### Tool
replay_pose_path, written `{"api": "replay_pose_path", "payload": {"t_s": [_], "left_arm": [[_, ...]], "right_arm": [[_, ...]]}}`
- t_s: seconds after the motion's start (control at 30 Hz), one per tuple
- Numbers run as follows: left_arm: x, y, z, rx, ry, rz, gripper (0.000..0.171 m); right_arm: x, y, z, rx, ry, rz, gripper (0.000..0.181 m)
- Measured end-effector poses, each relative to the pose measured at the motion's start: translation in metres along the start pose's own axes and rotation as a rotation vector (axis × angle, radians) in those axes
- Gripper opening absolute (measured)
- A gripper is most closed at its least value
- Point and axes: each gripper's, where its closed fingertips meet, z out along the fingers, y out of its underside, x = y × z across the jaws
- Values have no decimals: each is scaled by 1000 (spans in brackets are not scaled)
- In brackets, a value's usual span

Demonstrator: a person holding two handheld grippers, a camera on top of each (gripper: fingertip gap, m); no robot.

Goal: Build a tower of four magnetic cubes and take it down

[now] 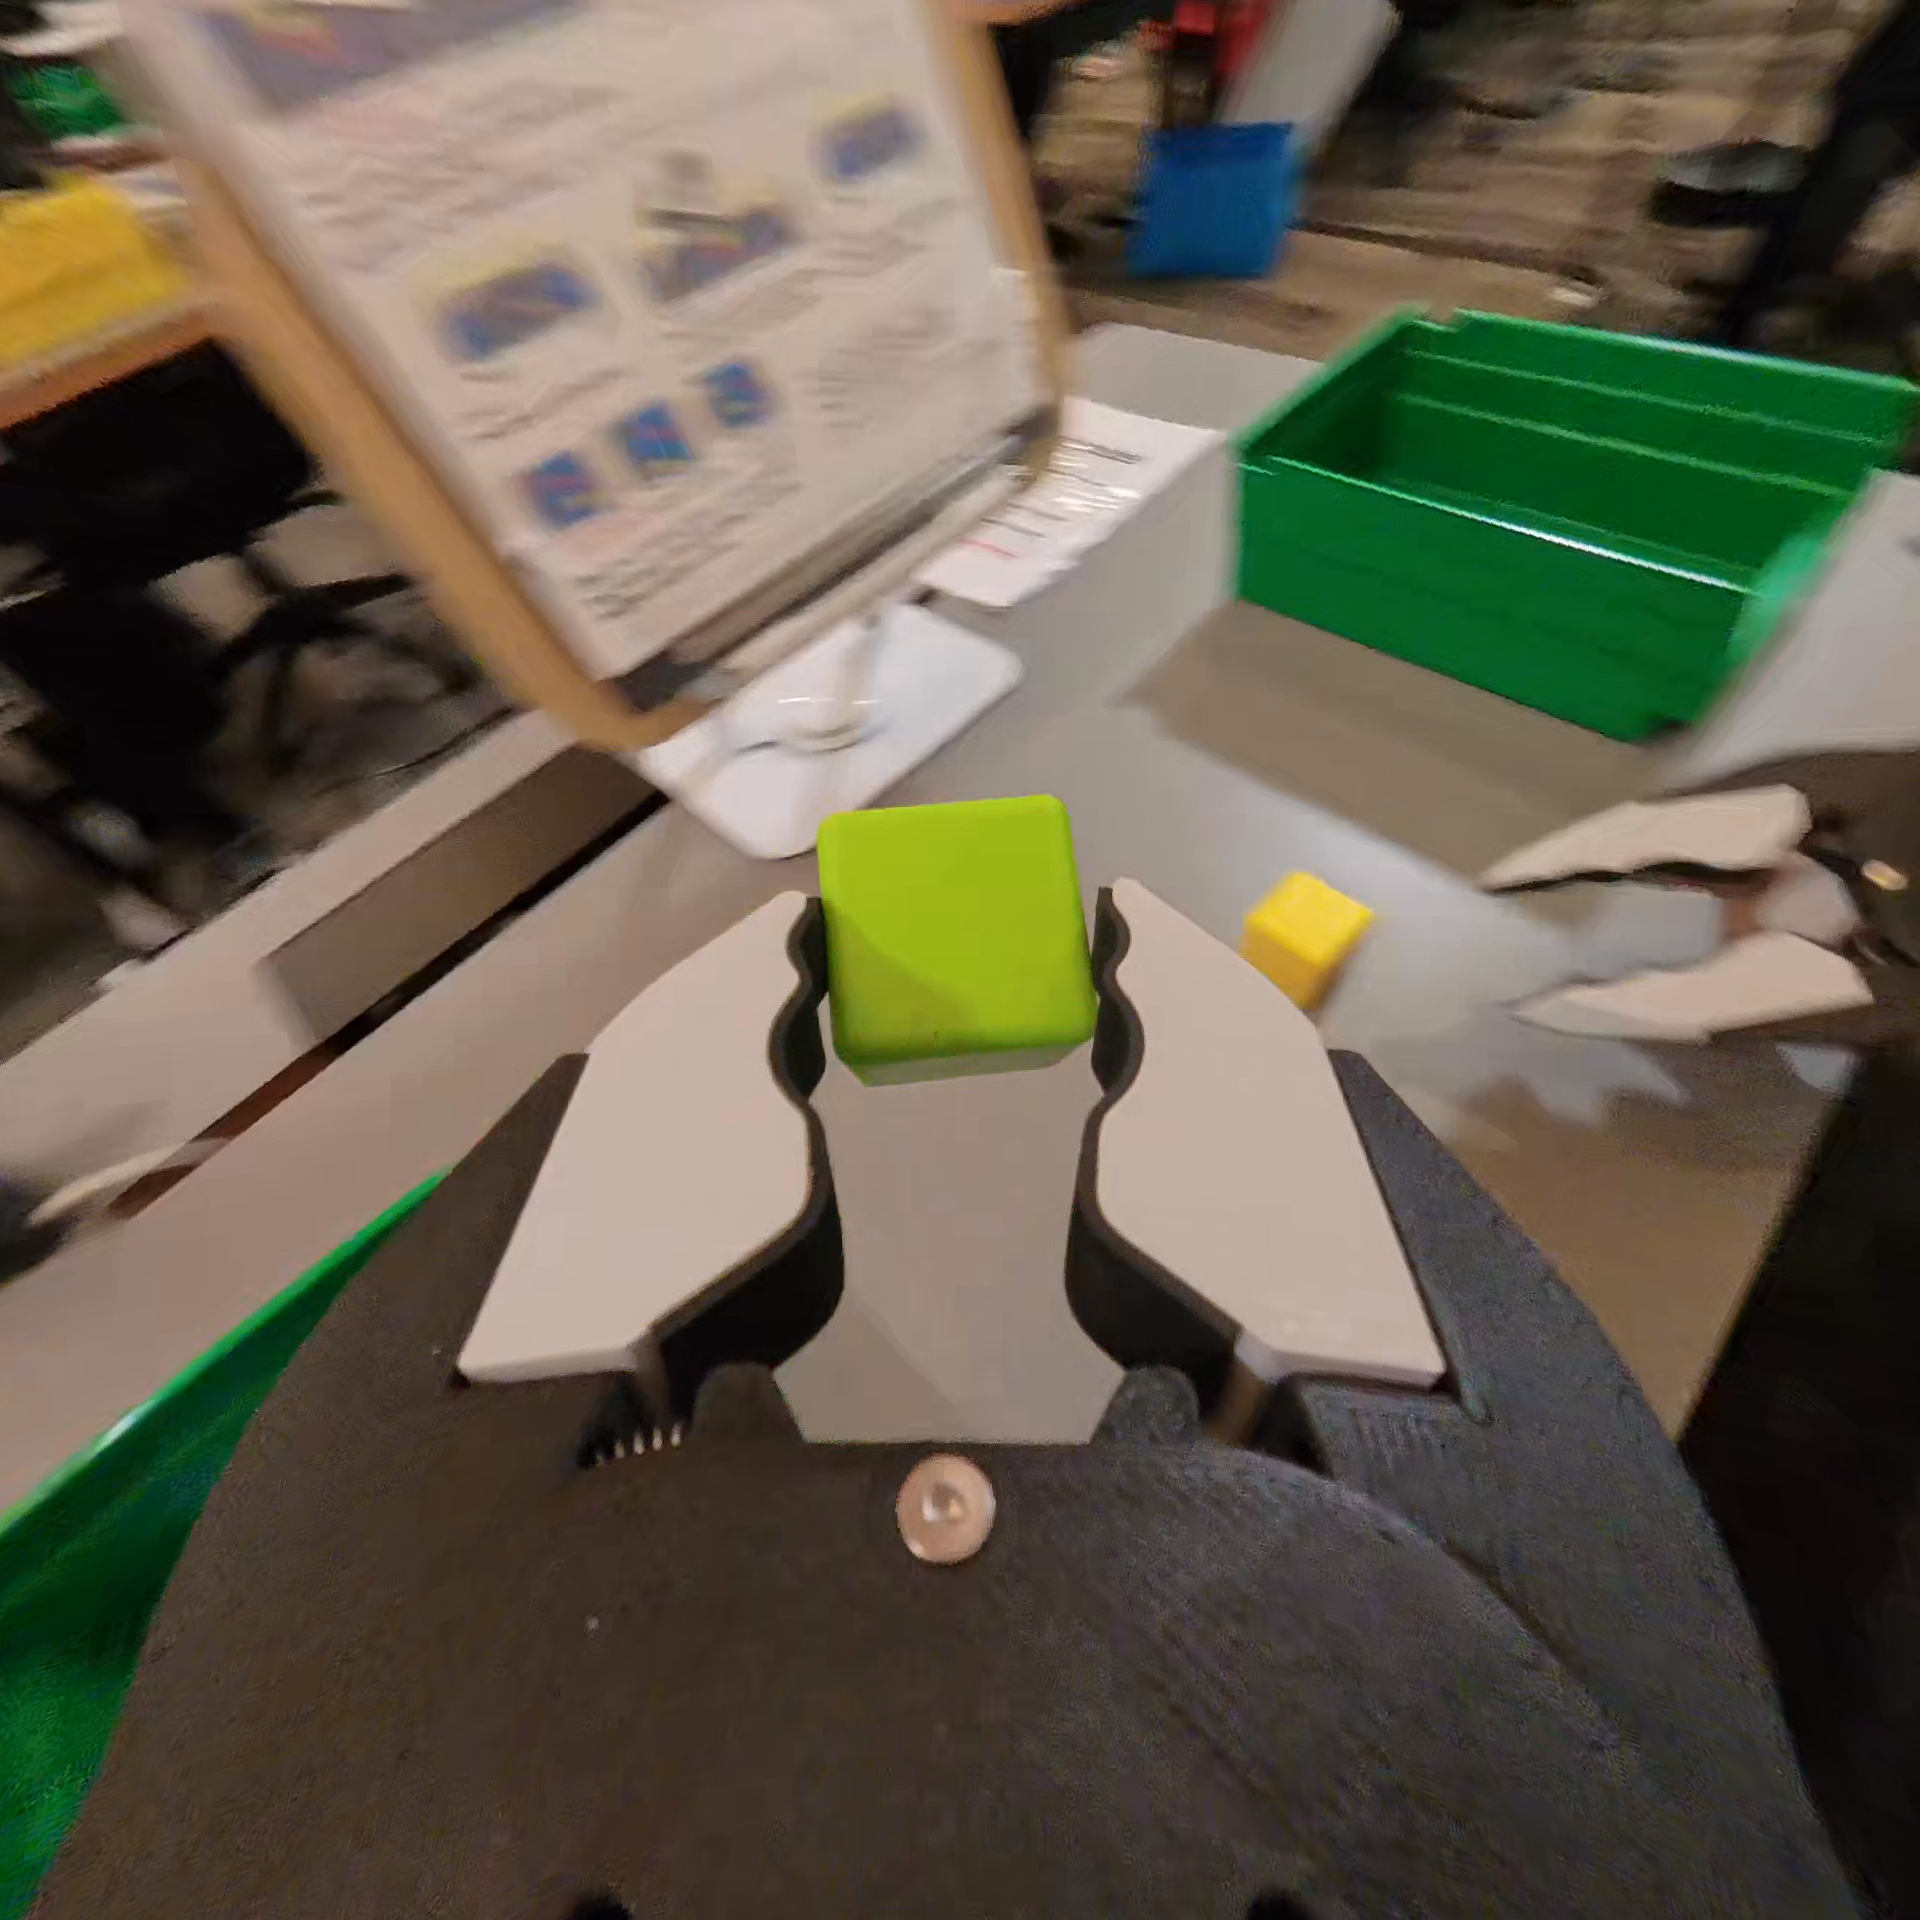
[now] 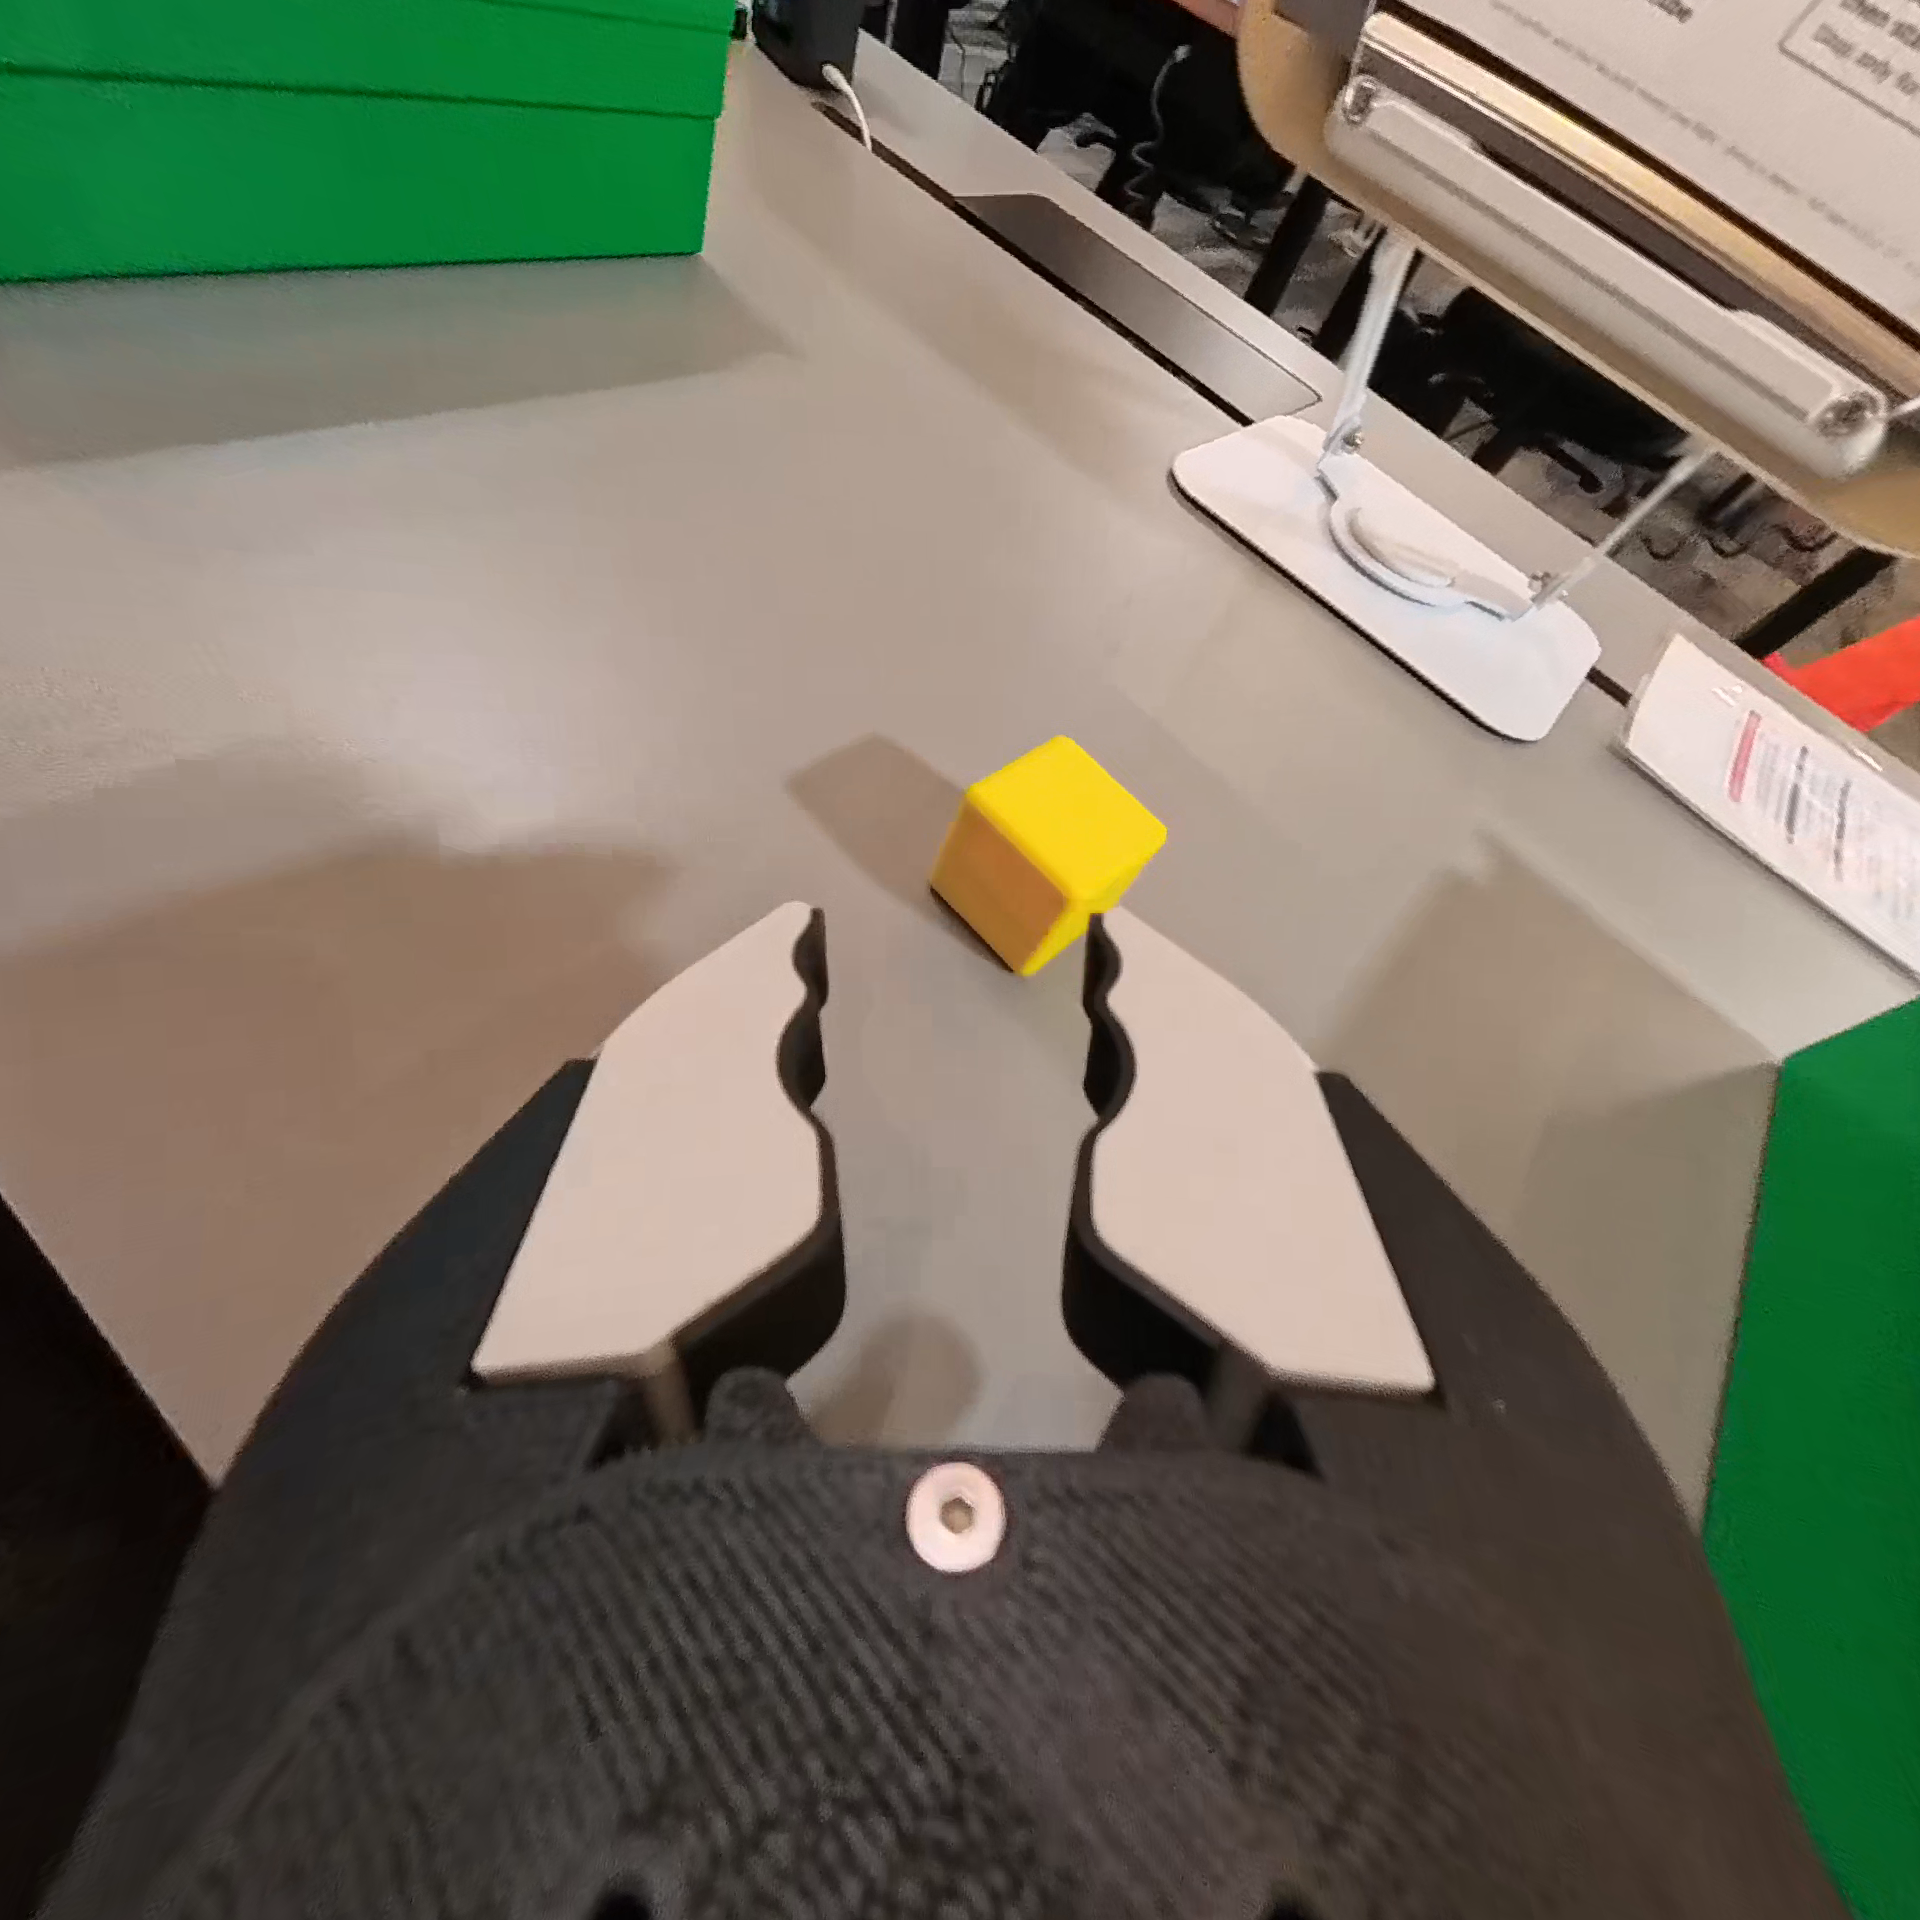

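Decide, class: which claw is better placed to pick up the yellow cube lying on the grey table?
Right. The right claw is open and empty, with the yellow cube just beyond its fingertips. The left claw is already gripping a lime-green cube, farther from the yellow one.

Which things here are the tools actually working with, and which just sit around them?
Being handled:
- lime green block, gripped in the left tool
- yellow block on the grey table, just ahead of the open right tool

Sitting around:
- green bin
- framed sheet on a white stand
- paper sheet
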Motion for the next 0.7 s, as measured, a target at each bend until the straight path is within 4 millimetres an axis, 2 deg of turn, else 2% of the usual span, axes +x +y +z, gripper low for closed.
{"api": "replay_pose_path", "payload": {"t_s": [0.1,0.17,0.23,0.3,0.4,0.5,0.7], "left_arm": [[55,13,60,-57,212,101,51],[77,19,99,5,283,114,51],[103,27,126,47,446,52,51],[124,35,141,65,596,16,51],[141,45,158,35,682,88,51],[151,47,167,18,729,191,51],[160,59,178,-60,775,279,51]], "right_arm": [[7,5,-8,-10,30,17,48],[11,10,-14,-19,51,29,48],[14,16,-19,-33,72,44,49],[17,23,-25,-52,93,52,49],[24,32,-35,-73,127,64,49],[30,39,-44,-81,150,94,49],[39,49,-60,-88,188,132,49]]}}
